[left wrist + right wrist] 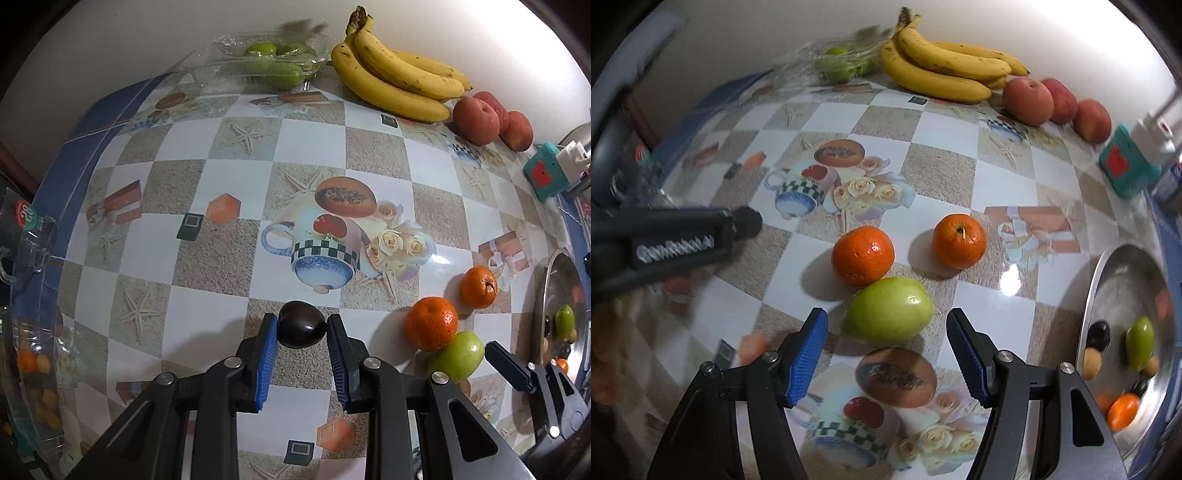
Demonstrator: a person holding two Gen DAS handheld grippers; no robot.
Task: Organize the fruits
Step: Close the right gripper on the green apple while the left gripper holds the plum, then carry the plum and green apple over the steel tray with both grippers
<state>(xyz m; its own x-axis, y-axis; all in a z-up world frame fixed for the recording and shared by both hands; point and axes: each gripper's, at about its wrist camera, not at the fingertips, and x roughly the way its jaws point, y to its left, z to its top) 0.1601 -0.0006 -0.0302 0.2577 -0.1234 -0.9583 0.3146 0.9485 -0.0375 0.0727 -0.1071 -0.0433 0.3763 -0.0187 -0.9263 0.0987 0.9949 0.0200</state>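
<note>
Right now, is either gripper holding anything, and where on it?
Left gripper clamps the small dark plum across its sides. Right gripper holds nothing.

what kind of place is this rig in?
Probably a home kitchen or dining table: a printed vinyl tablecloth, loose fruit such as bananas and peaches against the wall, and a steel bowl at the table's edge.
</note>
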